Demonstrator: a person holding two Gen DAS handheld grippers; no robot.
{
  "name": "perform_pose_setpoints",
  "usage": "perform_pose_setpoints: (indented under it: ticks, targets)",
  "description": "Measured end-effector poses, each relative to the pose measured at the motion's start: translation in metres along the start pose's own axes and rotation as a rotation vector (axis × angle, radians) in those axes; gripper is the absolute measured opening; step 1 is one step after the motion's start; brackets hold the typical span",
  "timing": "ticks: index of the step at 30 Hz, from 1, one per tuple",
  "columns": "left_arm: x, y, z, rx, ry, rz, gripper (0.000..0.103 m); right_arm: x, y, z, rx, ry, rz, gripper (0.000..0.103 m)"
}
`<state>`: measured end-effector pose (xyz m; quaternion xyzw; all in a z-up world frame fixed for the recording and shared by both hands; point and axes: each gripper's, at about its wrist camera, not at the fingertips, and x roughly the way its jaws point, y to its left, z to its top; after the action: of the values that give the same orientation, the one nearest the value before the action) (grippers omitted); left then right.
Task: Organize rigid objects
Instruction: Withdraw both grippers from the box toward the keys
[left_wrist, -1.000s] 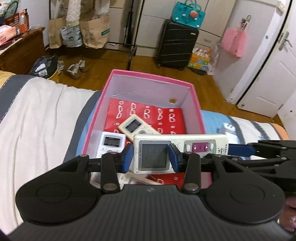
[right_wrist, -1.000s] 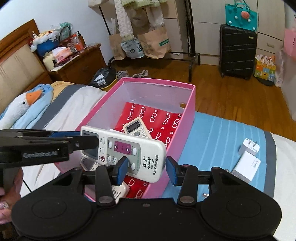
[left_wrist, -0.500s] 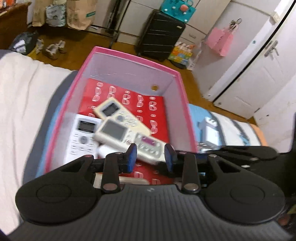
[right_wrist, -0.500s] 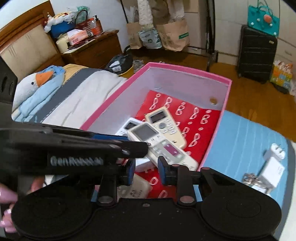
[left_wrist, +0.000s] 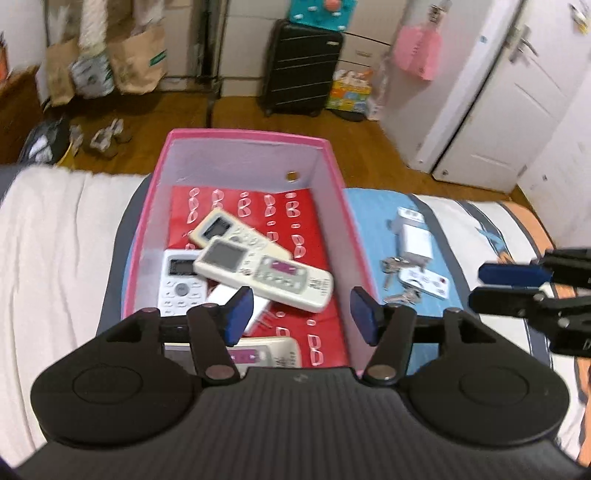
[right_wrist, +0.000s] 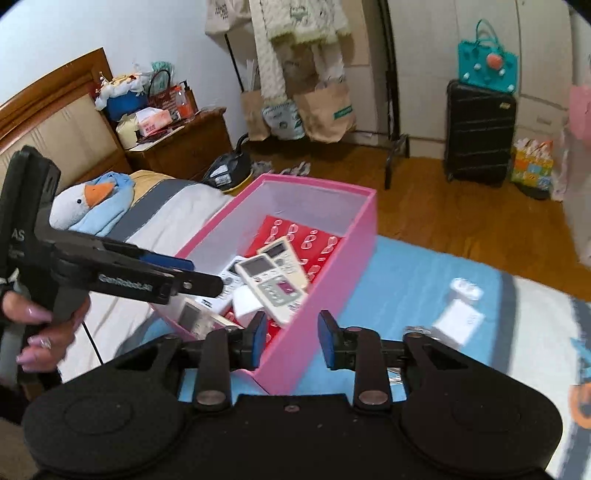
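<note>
I count four remotes (left_wrist: 263, 271) in the pink box (left_wrist: 338, 184) on the bed (left_wrist: 55, 229), with two chargers (left_wrist: 415, 242) and one bunch of keys (left_wrist: 400, 295) beside it. My left tool (left_wrist: 301, 314) and right tool (right_wrist: 291, 338) are both opening, holding nothing. One suitcase (left_wrist: 303, 70) stands on the wooden floor (left_wrist: 177, 110).

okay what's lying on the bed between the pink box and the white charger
In the left wrist view, only bare blue bedsheet lies between the pink box and the white charger; the keys sit nearer, below the charger.
</note>
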<state>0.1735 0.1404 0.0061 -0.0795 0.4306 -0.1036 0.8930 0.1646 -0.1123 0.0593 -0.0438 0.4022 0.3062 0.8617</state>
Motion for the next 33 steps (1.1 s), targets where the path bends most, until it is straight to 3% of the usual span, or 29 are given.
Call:
perform_pose_setpoints:
  ticks: [4,12,15,21,27,33]
  targets:
    - [-0.004,-0.029,-0.003,0.050,0.004,-0.037,0.060,-0.023,-0.013,-0.018,-0.055,-0.024,-0.068,0.049]
    - [0.021,-0.089,-0.015,0.156,0.021,-0.092,0.060,-0.030,-0.052,-0.056,-0.033,-0.067,-0.103,0.070]
    - [0.026,-0.109,-0.011,0.198,0.013,-0.104,0.060,-0.023,-0.063,-0.067,-0.075,-0.091,-0.141,0.072]
    - [0.048,-0.149,0.003,0.277,0.049,-0.088,0.060,0.008,-0.096,-0.075,-0.143,-0.048,-0.186,0.072]
    - [0.087,-0.178,0.019,0.223,0.150,-0.111,0.056,0.025,-0.118,-0.085,-0.135,-0.030,-0.186,0.072]
    - [0.144,-0.181,0.017,0.114,0.278,-0.089,0.036,0.038,-0.126,-0.101,-0.175,-0.005,-0.140,0.072]
